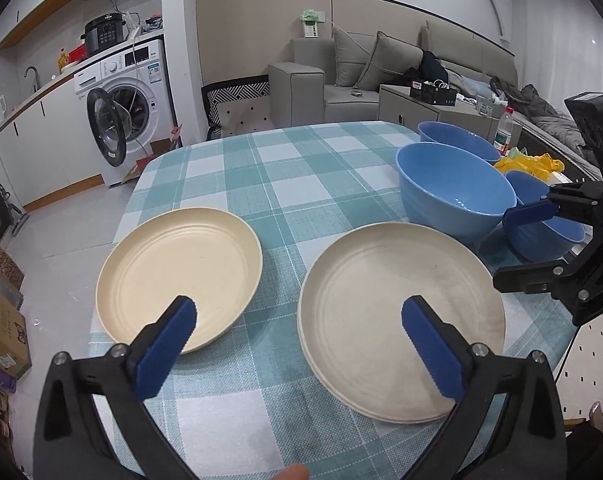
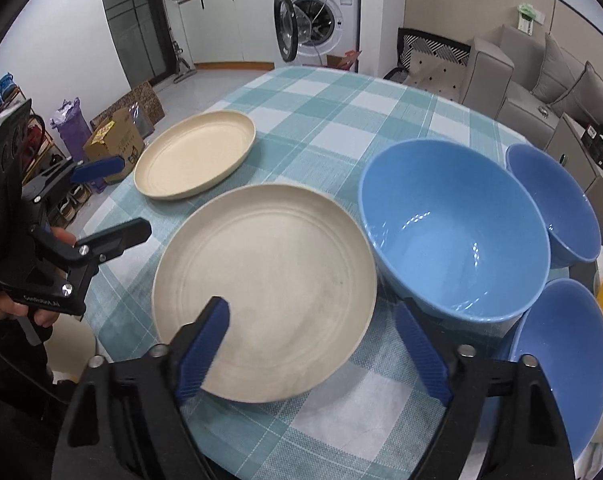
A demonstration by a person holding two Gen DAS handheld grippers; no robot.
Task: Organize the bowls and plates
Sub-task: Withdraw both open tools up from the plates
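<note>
Two cream plates lie on the checked tablecloth: a yellowish one [image 1: 179, 276] [image 2: 195, 154] at the left and a paler one [image 1: 397, 316] [image 2: 265, 264], seemingly a stack of two, beside it. A large blue bowl [image 1: 455, 188] [image 2: 453, 228] and two smaller blue bowls [image 1: 457, 140] [image 2: 553, 204], [image 1: 541, 224] [image 2: 557, 356] stand to the right. My left gripper [image 1: 297, 336] is open and empty, hovering between the two plates. My right gripper [image 2: 313, 340] is open and empty over the paler plate's near right rim; it also shows in the left wrist view [image 1: 517, 248] beside the near small bowl.
The table [image 1: 285, 184] has rounded edges. A yellow bag [image 1: 529, 164] and a plastic bottle [image 1: 503, 132] sit behind the bowls. A washing machine [image 1: 121, 108] with its door open, cardboard boxes [image 2: 117, 140] and a grey sofa [image 1: 341, 76] stand around the table.
</note>
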